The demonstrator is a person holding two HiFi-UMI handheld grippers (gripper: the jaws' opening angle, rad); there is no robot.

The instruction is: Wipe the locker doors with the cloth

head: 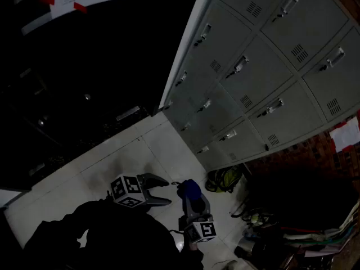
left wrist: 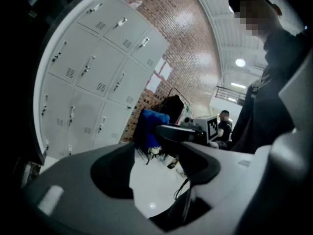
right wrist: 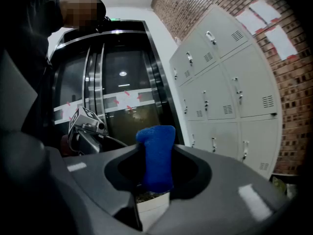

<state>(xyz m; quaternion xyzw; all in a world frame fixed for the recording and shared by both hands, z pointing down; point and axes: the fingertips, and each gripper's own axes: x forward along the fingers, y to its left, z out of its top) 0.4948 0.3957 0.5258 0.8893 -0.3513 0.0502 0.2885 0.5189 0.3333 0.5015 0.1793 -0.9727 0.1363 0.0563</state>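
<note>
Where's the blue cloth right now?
The blue cloth is pinched in the right gripper, low centre of the head view, right of the left gripper and short of the lockers.

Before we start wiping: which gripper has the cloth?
The right gripper: a blue cloth is pinched in it. The left gripper is open and empty.

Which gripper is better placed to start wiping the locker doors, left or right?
Right. The right gripper is shut on the cloth, with the lockers in its view. The left gripper has its jaws apart and holds nothing.
</note>
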